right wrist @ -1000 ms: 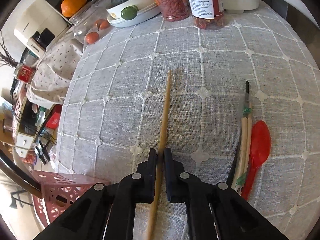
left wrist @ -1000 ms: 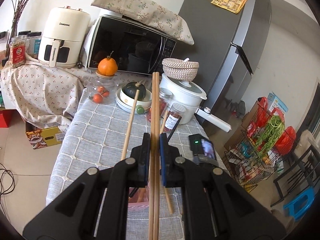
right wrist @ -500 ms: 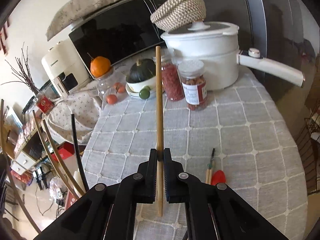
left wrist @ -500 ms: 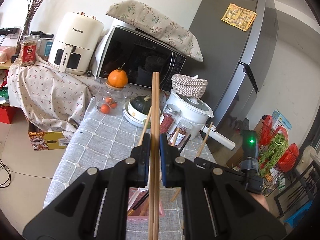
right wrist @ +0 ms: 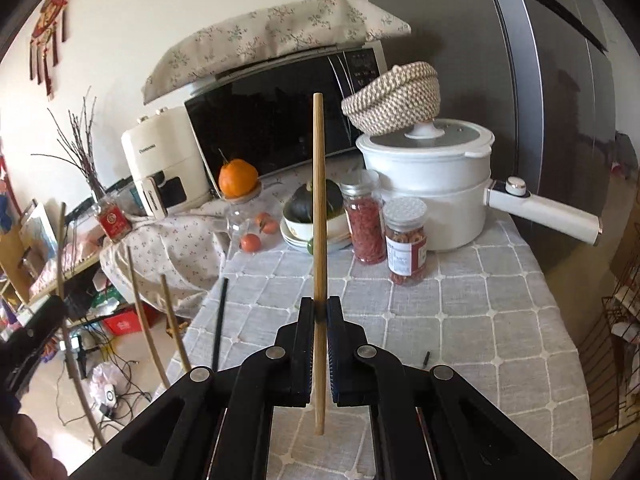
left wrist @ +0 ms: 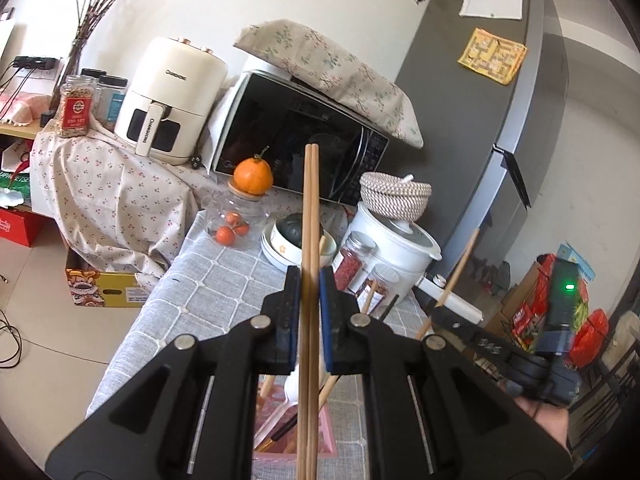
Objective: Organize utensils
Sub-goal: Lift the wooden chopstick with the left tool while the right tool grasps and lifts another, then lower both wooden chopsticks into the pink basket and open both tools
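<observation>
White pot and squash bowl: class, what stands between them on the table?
Two jars: a goji jar and a white-lidded snack jar, clearest in the right wrist view.

Pink basket (left wrist: 326,436): mostly hidden behind the left gripper's fingers (left wrist: 289,316); contents indistinct.
Paired chopsticks (left wrist: 310,240): lower ends cut off by the frame's bottom edge.
Small dark item on tabletop (right wrist: 426,358): too small to identify.
Jar labels (right wrist: 405,258): unreadable.
</observation>
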A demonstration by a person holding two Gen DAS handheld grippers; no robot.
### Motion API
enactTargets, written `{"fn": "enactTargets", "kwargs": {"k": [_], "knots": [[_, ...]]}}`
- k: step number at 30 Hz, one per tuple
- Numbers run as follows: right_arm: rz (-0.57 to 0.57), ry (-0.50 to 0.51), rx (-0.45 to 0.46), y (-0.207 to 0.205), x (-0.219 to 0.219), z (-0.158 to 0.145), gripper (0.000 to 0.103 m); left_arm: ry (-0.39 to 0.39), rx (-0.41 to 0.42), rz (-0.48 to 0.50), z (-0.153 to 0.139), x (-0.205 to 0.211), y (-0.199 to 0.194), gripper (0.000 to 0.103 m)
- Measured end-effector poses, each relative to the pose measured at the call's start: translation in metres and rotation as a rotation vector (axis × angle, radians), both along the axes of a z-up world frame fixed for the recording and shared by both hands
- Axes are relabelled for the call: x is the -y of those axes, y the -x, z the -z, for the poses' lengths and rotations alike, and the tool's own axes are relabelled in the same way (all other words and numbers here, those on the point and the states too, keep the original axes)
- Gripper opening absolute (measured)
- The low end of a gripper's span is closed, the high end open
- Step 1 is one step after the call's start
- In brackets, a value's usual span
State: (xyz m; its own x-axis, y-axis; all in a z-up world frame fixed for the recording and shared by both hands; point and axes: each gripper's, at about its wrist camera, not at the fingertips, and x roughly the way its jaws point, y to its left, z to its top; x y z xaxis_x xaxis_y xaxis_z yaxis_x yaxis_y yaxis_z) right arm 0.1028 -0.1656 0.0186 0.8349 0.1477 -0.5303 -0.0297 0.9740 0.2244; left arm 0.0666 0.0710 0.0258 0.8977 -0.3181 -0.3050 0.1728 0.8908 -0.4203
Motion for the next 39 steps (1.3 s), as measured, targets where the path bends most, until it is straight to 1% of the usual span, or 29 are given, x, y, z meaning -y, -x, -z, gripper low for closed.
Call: {"fn": "enactTargets", "kwargs": {"k": [3, 8, 14, 17, 19, 24, 28, 29, 31, 33, 35, 36, 38, 39], "knots": [[-0.026, -0.032, 0.071, 0.012, -0.001, -0.017, 0.006, 0.008, 0.019, -0.02, 0.0, -0.001, 0.0, 0.01], [-0.045, -0.045, 0.171, 0.029, -0.005, -0.04, 0.006, -0.017, 0.066, -0.041, 0.004, 0.007, 0.0, 0.01], [-0.082, -0.068, 0.225, 0.04, -0.019, -0.049, 0.006, -0.073, 0.133, -0.064, 0.009, 0.019, 0.001, 0.01], [-0.096, -0.077, 0.253, 0.044, -0.022, -0.053, 0.006, -0.085, 0.139, -0.067, 0.012, 0.02, -0.001, 0.01], [-0.101, -0.087, 0.261, 0.045, -0.023, -0.054, 0.006, -0.108, 0.132, -0.076, 0.015, 0.023, -0.003, 0.011], [-0.13, -0.102, 0.262, 0.046, -0.03, -0.052, 0.006, -0.145, 0.082, -0.066, 0.023, 0.027, -0.009, 0.011], [-0.155, -0.094, 0.27, 0.05, -0.04, -0.052, 0.006, -0.203, 0.045, -0.052, 0.031, 0.034, -0.011, 0.011], [-0.158, -0.089, 0.273, 0.05, -0.041, -0.051, 0.006, -0.216, 0.023, -0.044, 0.033, 0.036, -0.013, 0.01], [-0.172, -0.082, 0.266, 0.05, -0.045, -0.05, 0.006, -0.214, -0.029, -0.018, 0.037, 0.036, -0.017, 0.011], [-0.18, -0.076, 0.255, 0.048, -0.047, -0.047, 0.006, -0.214, -0.101, 0.008, 0.042, 0.037, -0.022, 0.011], [-0.186, -0.077, 0.243, 0.046, -0.048, -0.044, 0.006, -0.209, -0.176, 0.034, 0.047, 0.036, -0.028, 0.018], [-0.19, -0.078, 0.237, 0.045, -0.048, -0.042, 0.006, -0.204, -0.196, 0.04, 0.047, 0.035, -0.029, 0.023], [-0.198, -0.08, 0.227, 0.043, -0.05, -0.04, 0.006, -0.19, -0.209, 0.031, 0.044, 0.031, -0.028, 0.033], [-0.206, -0.081, 0.221, 0.043, -0.051, -0.039, 0.006, -0.179, -0.209, 0.025, 0.042, 0.029, -0.027, 0.041]]}}
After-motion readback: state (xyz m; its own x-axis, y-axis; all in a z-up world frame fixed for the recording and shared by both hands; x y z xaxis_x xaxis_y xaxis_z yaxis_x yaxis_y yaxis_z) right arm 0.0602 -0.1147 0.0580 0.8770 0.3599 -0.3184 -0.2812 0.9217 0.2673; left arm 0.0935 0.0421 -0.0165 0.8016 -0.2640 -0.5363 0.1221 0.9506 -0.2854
